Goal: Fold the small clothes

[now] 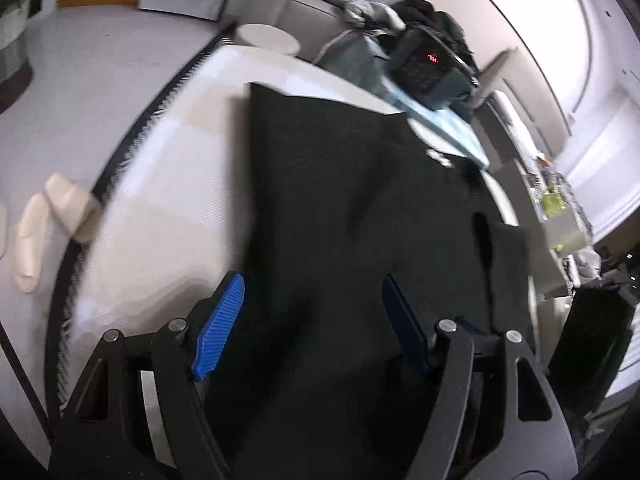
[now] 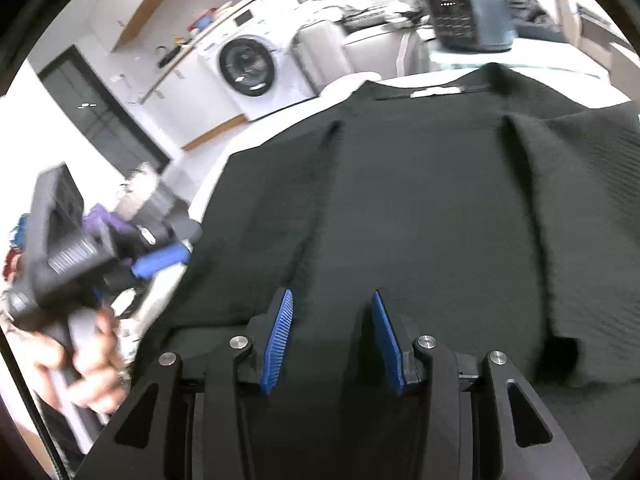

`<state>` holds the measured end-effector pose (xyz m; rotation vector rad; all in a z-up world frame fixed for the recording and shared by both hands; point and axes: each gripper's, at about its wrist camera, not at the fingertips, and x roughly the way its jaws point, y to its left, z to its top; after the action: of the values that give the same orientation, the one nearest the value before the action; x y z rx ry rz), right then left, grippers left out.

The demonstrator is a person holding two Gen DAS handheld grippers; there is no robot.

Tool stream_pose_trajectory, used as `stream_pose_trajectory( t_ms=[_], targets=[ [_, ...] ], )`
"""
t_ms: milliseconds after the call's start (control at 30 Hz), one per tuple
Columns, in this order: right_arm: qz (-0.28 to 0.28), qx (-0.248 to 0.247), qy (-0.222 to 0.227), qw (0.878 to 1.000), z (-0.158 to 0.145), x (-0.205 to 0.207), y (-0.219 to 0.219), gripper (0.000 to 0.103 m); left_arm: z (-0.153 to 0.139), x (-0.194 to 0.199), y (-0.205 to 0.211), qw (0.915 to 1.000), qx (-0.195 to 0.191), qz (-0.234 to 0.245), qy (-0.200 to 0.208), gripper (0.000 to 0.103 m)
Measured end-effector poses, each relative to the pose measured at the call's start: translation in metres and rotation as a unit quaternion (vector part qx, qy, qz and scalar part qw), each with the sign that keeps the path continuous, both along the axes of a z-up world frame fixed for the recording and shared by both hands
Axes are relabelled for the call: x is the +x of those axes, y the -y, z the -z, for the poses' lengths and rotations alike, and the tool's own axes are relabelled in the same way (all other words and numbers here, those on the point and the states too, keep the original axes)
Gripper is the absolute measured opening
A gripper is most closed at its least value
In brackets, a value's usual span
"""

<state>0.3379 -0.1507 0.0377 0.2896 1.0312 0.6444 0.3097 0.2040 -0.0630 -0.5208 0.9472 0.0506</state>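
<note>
Only the right wrist view shows the washer [image 2: 248,66], far left of and beyond the right gripper [image 2: 332,340], white with a round dark door. It also shows the left gripper [image 2: 160,258] from outside, held in a hand [image 2: 86,364], blue pads at the shirt's left edge.

Only the left wrist view shows slippers [image 1: 48,220], pale and rounded, on the floor left of the left gripper [image 1: 312,320].

Shirt [image 1: 360,208]: black, ribbed knit, flat on a white bed [image 1: 176,184], under and ahead of both grippers; white neck label at the far end; two long creases in the right view [image 2: 400,184].

Left gripper: jaws spread wide, holding nothing. Right gripper: jaws apart, blue ridged pads over the cloth, gripping nothing.

Cooker [image 2: 468,20]: dark, rounded, red display, beyond the shirt.
</note>
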Motion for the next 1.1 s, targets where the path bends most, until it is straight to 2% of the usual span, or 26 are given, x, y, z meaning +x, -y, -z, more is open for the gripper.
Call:
stream_pose_trajectory(
  t_ms=[67,100,167,267,300,333,400,500,533,600,733,800,900,1000,1033,1100],
  targets=[
    [-0.013,0.025,-0.015,0.999,0.004,0.003,-0.009,0.042,0.011,-0.009,-0.016,0.9999,0.001,-0.014,-0.004,0.068],
    [-0.014,0.03,-0.022,0.999,0.008,0.006,-0.013,0.04,0.016,-0.008,-0.019,0.9998,-0.003,-0.016,-0.007,0.06],
    [-0.008,0.022,-0.032,0.999,0.014,0.009,-0.02,0.031,0.022,-0.012,-0.024,0.9999,0.001,-0.016,0.003,0.053],
    [-0.01,0.019,-0.028,0.999,0.012,0.009,-0.026,0.018,0.026,-0.015,-0.03,0.9997,-0.022,-0.009,0.001,0.042],
    [-0.013,0.024,-0.026,0.999,0.01,0.007,-0.027,0.011,0.027,-0.014,-0.029,0.9997,-0.022,-0.008,0.004,0.042],
    [-0.015,0.032,-0.019,0.999,0.007,0.004,-0.027,0.009,0.027,-0.016,-0.026,0.9998,-0.016,-0.005,0.006,0.041],
    [-0.021,0.029,-0.01,0.999,0.002,0.001,-0.029,0.009,0.026,-0.016,-0.022,1.0,0.0,-0.003,0.003,0.031],
    [-0.022,-0.029,-0.017,0.999,0.008,0.008,-0.035,0.009,0.027,-0.013,-0.02,0.9996,0.027,-0.003,-0.002,0.015],
    [-0.022,-0.039,-0.015,0.999,0.008,0.007,-0.031,0.01,0.027,-0.013,-0.021,0.9996,0.027,-0.003,-0.001,0.014],
    [-0.017,-0.038,-0.009,0.999,0.004,0.002,-0.019,0.018,0.028,-0.014,-0.03,0.9998,0.017,-0.012,0.0,0.013],
    [0.026,-0.069,0.049,0.996,-0.02,-0.014,0.032,0.02,0.027,-0.016,-0.039,0.9996,0.017,-0.023,-0.003,0.013],
    [0.06,-0.091,0.062,0.992,-0.026,-0.02,0.063,0.02,0.025,-0.017,-0.038,0.9995,0.018,-0.026,-0.007,0.013],
    [0.114,-0.109,0.065,0.985,-0.03,-0.028,0.114,0.02,0.022,-0.021,-0.035,0.9992,0.018,-0.035,-0.009,0.014],
    [0.139,-0.115,0.065,0.981,-0.029,-0.029,0.14,0.02,0.012,-0.029,-0.026,0.9988,0.031,-0.037,0.009,0.015],
    [0.141,-0.123,0.056,0.981,-0.024,-0.026,0.146,0.02,0.008,-0.032,-0.024,0.9986,0.036,-0.037,0.014,0.017],
    [0.137,-0.127,0.048,0.981,-0.015,-0.022,0.148,0.02,0.0,-0.039,-0.017,0.9981,0.043,-0.036,0.028,0.031]
  ],
)
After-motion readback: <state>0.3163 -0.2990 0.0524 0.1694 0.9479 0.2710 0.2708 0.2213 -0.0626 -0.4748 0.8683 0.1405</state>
